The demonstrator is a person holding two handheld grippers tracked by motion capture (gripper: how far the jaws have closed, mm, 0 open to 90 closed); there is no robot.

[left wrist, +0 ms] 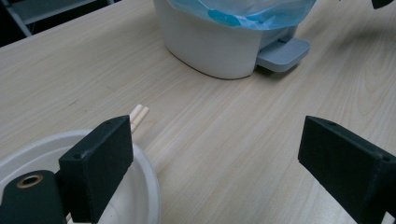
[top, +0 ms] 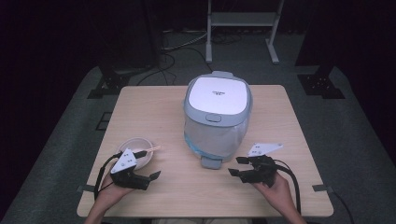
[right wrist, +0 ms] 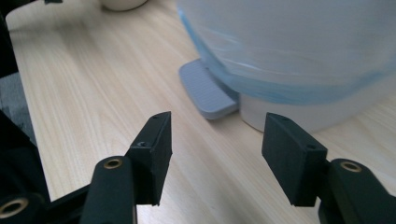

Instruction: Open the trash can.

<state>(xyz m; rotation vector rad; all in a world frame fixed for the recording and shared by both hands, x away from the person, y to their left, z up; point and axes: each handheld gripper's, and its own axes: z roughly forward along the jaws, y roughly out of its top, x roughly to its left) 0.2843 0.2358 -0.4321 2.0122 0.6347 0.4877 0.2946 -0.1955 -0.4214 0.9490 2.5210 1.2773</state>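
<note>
We see the pedal bin (top: pixel 217 107) mid-table, lid closed; our gripper views reveal its blue liner (left wrist: pixel 243 16) and grey pedal (right wrist: pixel 206 91). Left of it, chopsticks (left wrist: pixel 139 115) rest on a white bowl (top: pixel 142 158). Left gripper (top: pixel 148 178) and right gripper (top: pixel 237 166) both gape empty.

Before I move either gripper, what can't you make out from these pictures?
- Inside of the pedal bin: its lid is shut in the high view.
- Print on the lid: too small to read there.
- Most of the chopsticks: the left gripper view shows their tips; one jaw covers the rest.
- Contents of the white bowl: the left gripper's plate covers part of it in the high view.
- Bin top: cut off in the right gripper view.
</note>
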